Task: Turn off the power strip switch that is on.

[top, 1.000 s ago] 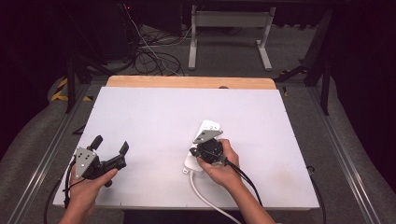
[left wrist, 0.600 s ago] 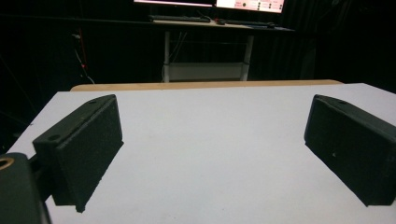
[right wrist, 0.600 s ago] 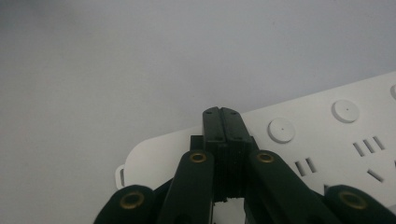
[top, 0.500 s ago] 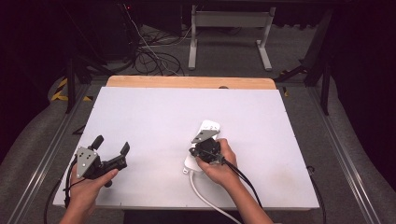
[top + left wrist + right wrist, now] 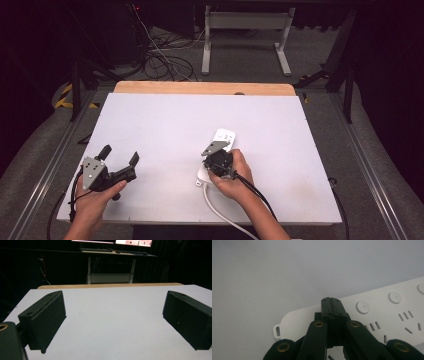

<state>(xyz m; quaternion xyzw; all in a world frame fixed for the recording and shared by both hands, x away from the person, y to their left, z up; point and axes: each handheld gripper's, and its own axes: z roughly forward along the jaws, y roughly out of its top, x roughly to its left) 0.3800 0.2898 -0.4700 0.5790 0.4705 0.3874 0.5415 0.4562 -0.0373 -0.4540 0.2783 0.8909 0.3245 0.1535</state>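
The power strip [image 5: 218,150] lies flat on the white table [image 5: 165,125], a white bar with a white cord [image 5: 220,212] running off its near end toward the person. It sits directly under the fingers of the right gripper [image 5: 216,159], with its far end reaching out beyond them. In the right gripper view the power strip [image 5: 384,312] spreads beneath and to the right of the fingertips, its rounded end with a small mounting tab lying just to their left, and three round buttons and groups of socket slots lying to their right.

The right gripper [image 5: 331,305] points down at the strip with its jaws pressed flat together, nothing between them; the tips hang over the strip's edge, and whether they touch its surface cannot be told. The right hand [image 5: 231,176] wraps the gripper's body from behind.

The left gripper [image 5: 120,161] is held well apart from the strip, over the near left part of the table, in the left hand [image 5: 95,197]. Its jaws stand wide apart, and in the left gripper view the left gripper [image 5: 115,322] has only bare white tabletop between its two black pads [image 5: 47,320].
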